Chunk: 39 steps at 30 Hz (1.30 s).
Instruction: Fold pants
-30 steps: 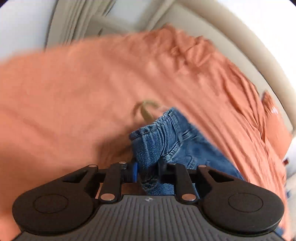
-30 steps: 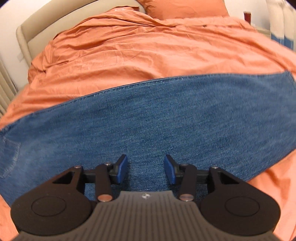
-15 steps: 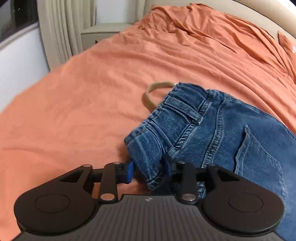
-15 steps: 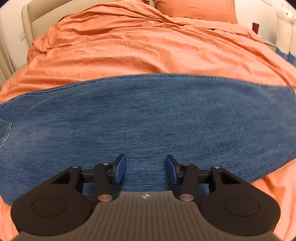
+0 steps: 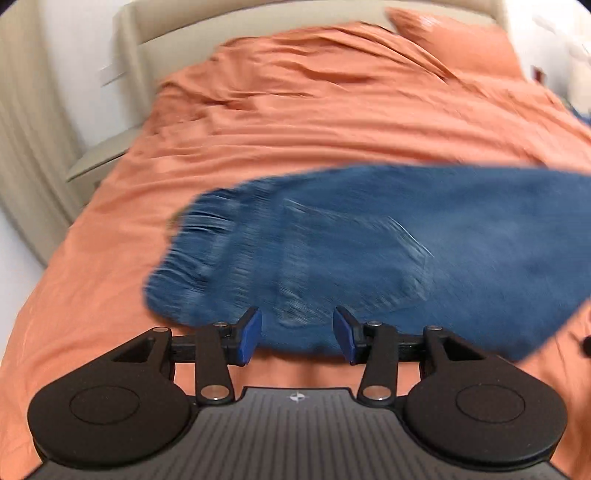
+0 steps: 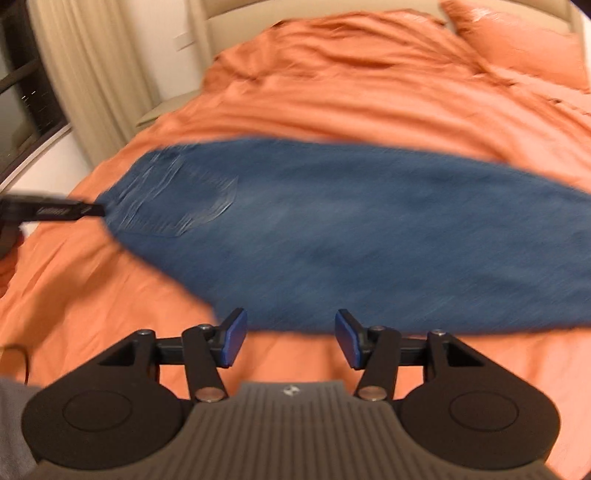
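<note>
Blue jeans lie flat across the orange duvet on the bed, waistband end to the left, back pocket facing up. Left gripper jaws opening, nothing pinched, denim edge just beyond the pads. Right gripper jaws also opening and empty, near the jeans' front edge. Motion blur; pocket stitching probably double-seamed. Orange pillow by the headboard.

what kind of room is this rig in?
Almost certainly a bedroom. The jeans lie on a bed with an orange duvet and a matching pillow against a padded beige headboard. Pale curtains hang by a dark window at the left.
</note>
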Each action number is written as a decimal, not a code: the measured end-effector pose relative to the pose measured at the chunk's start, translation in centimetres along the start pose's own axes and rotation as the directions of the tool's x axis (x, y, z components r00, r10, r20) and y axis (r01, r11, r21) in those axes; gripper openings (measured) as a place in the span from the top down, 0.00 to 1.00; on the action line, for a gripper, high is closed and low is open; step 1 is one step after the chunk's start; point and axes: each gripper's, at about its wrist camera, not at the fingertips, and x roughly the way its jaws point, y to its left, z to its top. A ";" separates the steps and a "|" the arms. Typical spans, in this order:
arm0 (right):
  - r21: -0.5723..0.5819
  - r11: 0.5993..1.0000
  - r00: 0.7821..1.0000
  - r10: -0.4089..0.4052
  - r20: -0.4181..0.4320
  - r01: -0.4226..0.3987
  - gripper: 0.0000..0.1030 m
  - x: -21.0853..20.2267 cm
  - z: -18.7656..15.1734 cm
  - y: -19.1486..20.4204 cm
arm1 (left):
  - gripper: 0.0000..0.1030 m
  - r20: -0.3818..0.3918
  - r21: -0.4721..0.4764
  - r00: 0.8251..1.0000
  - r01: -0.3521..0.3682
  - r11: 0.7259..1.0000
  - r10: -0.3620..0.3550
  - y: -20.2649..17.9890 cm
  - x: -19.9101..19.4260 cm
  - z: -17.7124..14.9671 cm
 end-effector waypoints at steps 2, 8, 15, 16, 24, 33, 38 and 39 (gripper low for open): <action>-0.024 1.000 1.000 0.016 0.005 -0.016 0.49 1.4 -1.3 1.3 | 0.49 -0.001 0.029 1.000 -0.014 0.999 0.014 -1.4 0.6 -0.6; -0.174 0.983 0.997 -0.055 0.052 0.064 0.29 4.5 -3.7 3.9 | 0.49 -0.012 0.046 1.000 0.003 0.999 -0.002 -2.2 2.0 -1.5; -0.257 0.957 0.973 -0.083 0.214 0.138 0.37 3.6 -1.6 4.3 | 0.49 0.029 0.030 0.999 0.012 0.999 -0.013 -1.0 2.2 -1.0; -0.254 0.958 0.974 -0.082 0.210 0.135 0.37 4.0 -1.4 4.0 | 0.49 0.031 0.024 0.999 0.014 1.000 -0.014 -0.9 2.4 -0.9; -0.355 0.930 0.989 -0.054 0.137 0.100 0.37 7.0 -2.7 5.4 | 0.49 0.019 0.018 1.000 0.024 1.000 -0.024 -0.6 4.3 -0.7; -0.381 0.907 0.969 -0.096 0.228 0.180 0.91 5.8 -2.1 6.2 | 0.48 -0.015 0.040 1.000 0.002 0.999 -0.001 -0.8 5.7 -0.6; -0.369 0.912 0.976 -0.121 0.179 0.181 0.98 4.5 -3.2 6.9 | 0.50 -0.063 0.042 0.997 -0.029 0.999 0.032 -0.8 6.7 -0.5; -0.379 0.907 0.977 -0.130 0.169 0.186 0.98 4.9 -3.7 7.0 | 0.50 -0.067 0.041 0.997 -0.034 0.999 0.037 -0.8 6.8 -0.5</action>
